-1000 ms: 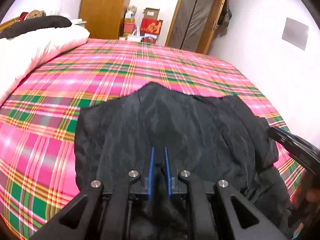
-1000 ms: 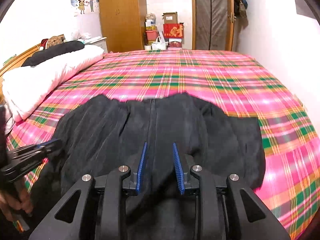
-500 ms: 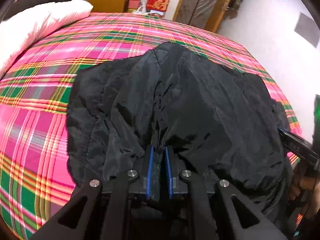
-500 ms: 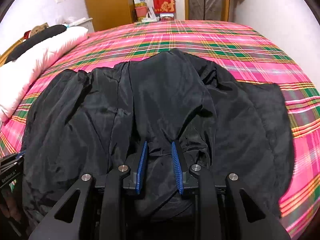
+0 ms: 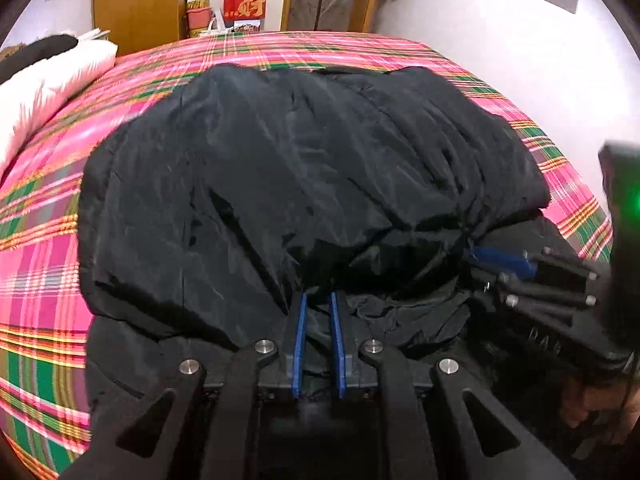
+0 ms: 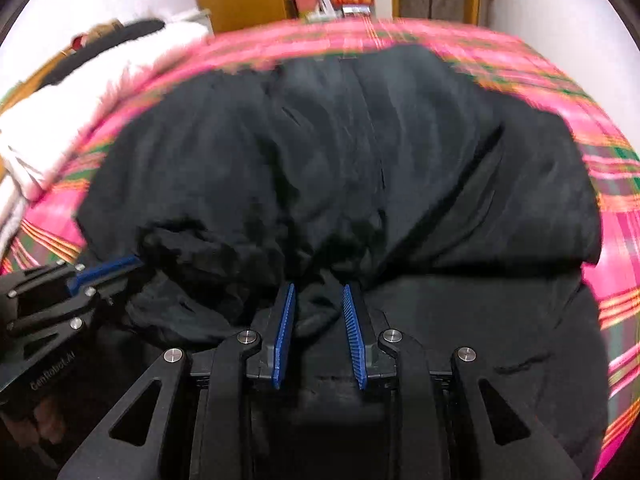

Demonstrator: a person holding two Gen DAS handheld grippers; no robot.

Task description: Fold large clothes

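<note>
A large black jacket [image 5: 304, 176] lies on the pink plaid bed; it also fills the right wrist view [image 6: 340, 168]. Its near edge is pulled up and doubled over the rest, forming a puffy fold. My left gripper [image 5: 318, 300] is shut on a bunch of the black fabric at that edge. My right gripper [image 6: 318, 292] is shut on fabric a little further right. The right gripper shows in the left wrist view [image 5: 500, 260], and the left gripper in the right wrist view [image 6: 108, 266], both close together.
The pink, green and yellow plaid bed cover [image 5: 40, 216] spreads around the jacket. A white duvet with a black pillow [image 5: 48, 76] lies at the far left. A wooden wardrobe [image 5: 140, 0], boxes and a door stand beyond the bed's far end.
Both grippers have carried the jacket's near edge forward over the garment, so the fold has grown and covers more of the bed. The two grippers have come closer together.
</note>
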